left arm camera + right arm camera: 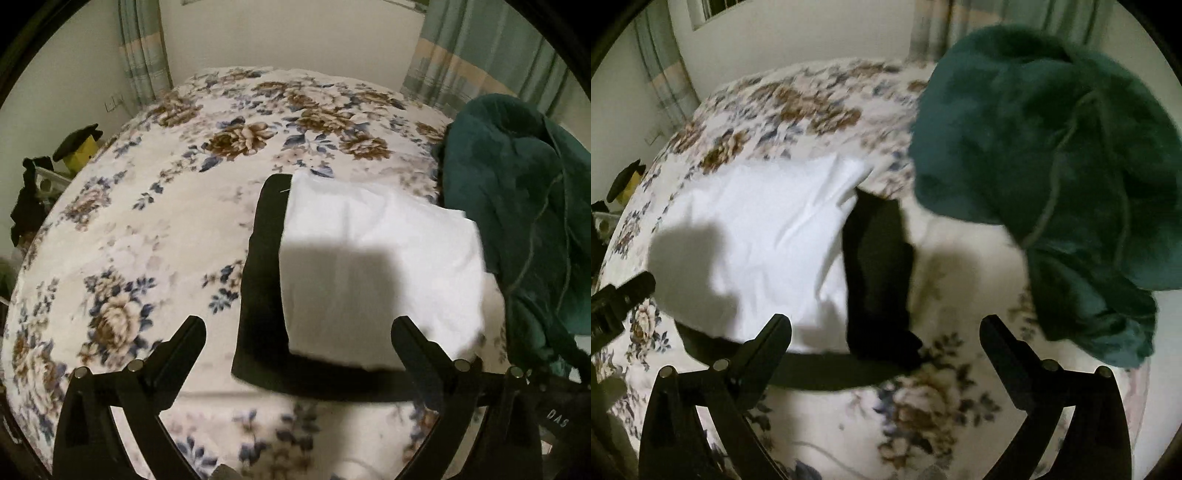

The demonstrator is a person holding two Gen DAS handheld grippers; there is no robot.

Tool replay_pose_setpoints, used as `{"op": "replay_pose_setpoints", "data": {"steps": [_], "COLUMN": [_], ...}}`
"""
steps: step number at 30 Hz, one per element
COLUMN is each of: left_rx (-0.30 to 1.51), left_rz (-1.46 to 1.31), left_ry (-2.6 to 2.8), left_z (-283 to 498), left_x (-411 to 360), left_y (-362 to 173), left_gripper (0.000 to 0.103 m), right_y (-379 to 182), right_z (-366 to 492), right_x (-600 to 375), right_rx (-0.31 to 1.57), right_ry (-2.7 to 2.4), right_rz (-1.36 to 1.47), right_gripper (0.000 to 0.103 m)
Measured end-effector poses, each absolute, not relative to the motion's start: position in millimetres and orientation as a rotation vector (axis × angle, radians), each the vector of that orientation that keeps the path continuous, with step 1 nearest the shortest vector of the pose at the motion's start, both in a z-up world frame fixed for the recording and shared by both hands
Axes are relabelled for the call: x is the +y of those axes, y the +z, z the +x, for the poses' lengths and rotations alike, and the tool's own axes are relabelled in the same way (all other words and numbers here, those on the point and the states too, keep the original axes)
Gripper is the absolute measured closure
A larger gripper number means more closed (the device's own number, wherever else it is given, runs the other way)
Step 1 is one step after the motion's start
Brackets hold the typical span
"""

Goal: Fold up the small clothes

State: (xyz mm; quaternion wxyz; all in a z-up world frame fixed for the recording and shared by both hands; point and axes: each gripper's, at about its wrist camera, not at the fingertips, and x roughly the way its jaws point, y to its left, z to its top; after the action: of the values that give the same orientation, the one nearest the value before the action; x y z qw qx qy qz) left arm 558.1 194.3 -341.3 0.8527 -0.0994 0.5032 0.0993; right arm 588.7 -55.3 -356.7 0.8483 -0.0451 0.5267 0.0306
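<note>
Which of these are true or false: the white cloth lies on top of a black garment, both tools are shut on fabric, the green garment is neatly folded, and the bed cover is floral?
1. The white cloth lies on top of a black garment. True: black fabric shows along its edges.
2. Both tools are shut on fabric. False: the left tool and the right tool are both open, with nothing between their fingers.
3. The green garment is neatly folded. False: it lies in a rumpled heap beside the white cloth.
4. The bed cover is floral. True: it has brown and blue flowers on a pale ground.
</note>
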Motion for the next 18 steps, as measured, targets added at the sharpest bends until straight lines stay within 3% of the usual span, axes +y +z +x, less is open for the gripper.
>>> {"op": "replay_pose_setpoints", "data": {"steps": [18], "left_rx": [0.862], "left_rz": [-0.125], "left_ry": [0.194], "left_z": [360], "left_x": [119], "left_y": [-111], "left_gripper": [0.0], "right_y": [-82], "right_z": [357], "right_x": [-112], "right_rx": [0.821], "right_ry": [0.004], "right_rz": [-0.101], "right_gripper": [0.0]}}
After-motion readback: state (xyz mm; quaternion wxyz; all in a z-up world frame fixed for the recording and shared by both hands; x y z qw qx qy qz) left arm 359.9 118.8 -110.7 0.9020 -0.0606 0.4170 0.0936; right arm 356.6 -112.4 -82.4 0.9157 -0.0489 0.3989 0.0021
